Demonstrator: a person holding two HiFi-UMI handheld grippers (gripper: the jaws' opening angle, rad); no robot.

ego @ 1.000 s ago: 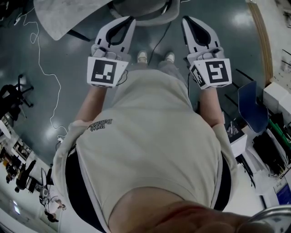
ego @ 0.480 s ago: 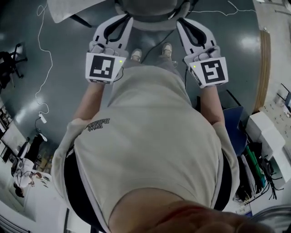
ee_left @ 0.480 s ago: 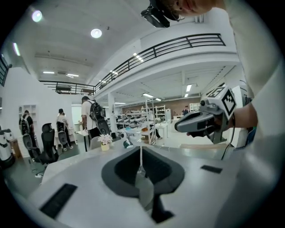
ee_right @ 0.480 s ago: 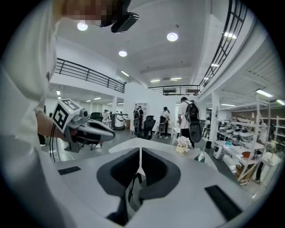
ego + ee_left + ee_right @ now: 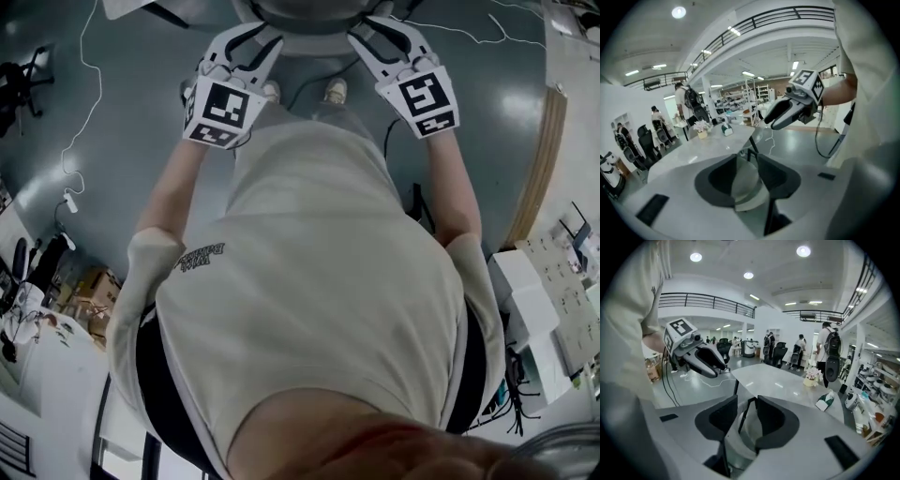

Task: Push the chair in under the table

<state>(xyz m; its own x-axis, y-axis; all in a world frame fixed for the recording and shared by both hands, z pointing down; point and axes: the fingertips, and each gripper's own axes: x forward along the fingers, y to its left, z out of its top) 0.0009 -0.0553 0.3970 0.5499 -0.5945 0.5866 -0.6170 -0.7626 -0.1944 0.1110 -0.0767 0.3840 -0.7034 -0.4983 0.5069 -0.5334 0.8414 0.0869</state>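
Observation:
The chair [image 5: 300, 11] shows as a pale grey curved shell at the top edge of the head view, just beyond the person's shoes. My left gripper [image 5: 251, 39] reaches toward its left side and my right gripper [image 5: 372, 34] toward its right side. Both sets of jaws are opening. In the left gripper view the chair's pale shell [image 5: 746, 183] shows through the gap between the dark pads, and in the right gripper view the shell [image 5: 749, 430] shows the same way. I cannot tell whether either gripper touches it. The grey table [image 5: 705, 147] [image 5: 780, 379] stands right behind the chair.
A small flower pot [image 5: 813, 376] and a tissue box [image 5: 826, 401] stand on the table. A white cable [image 5: 80, 112] trails over the dark floor at left, near a black office chair [image 5: 19, 70]. Several people stand in the background [image 5: 799, 350]. Shelves and boxes [image 5: 553, 300] line the right.
Both grippers have gone forward and down toward the chair, which now lies at the picture's top edge. The person has leaned in behind them.

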